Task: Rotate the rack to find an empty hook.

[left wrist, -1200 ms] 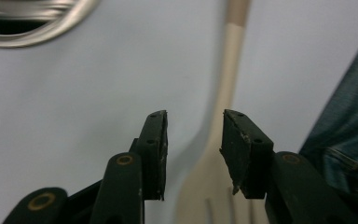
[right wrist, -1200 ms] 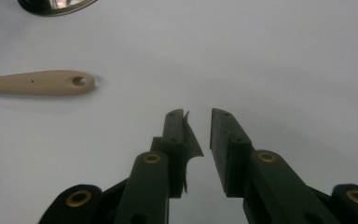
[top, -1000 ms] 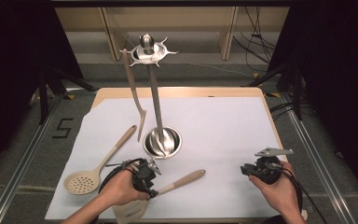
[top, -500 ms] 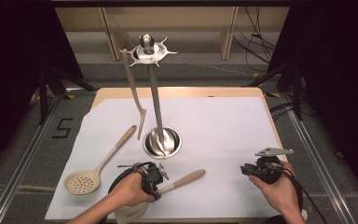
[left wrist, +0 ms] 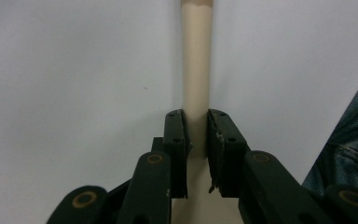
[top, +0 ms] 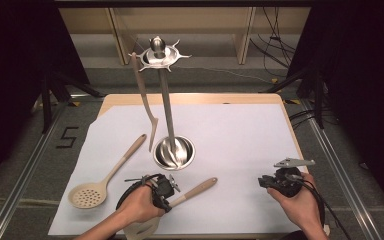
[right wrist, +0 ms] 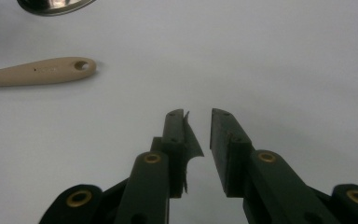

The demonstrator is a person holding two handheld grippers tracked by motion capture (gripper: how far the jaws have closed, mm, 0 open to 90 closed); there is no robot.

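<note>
Left gripper view: left tongs (left wrist: 196, 135) have just been closing and now pinch the beige utensil handle (left wrist: 196, 60), which lies on the desk's white paper (top: 240, 135) just in front of the utensil stand (top: 174, 152). Looks ready to lift. Right tongs (right wrist: 198, 135) sit slightly apart, empty.
</note>
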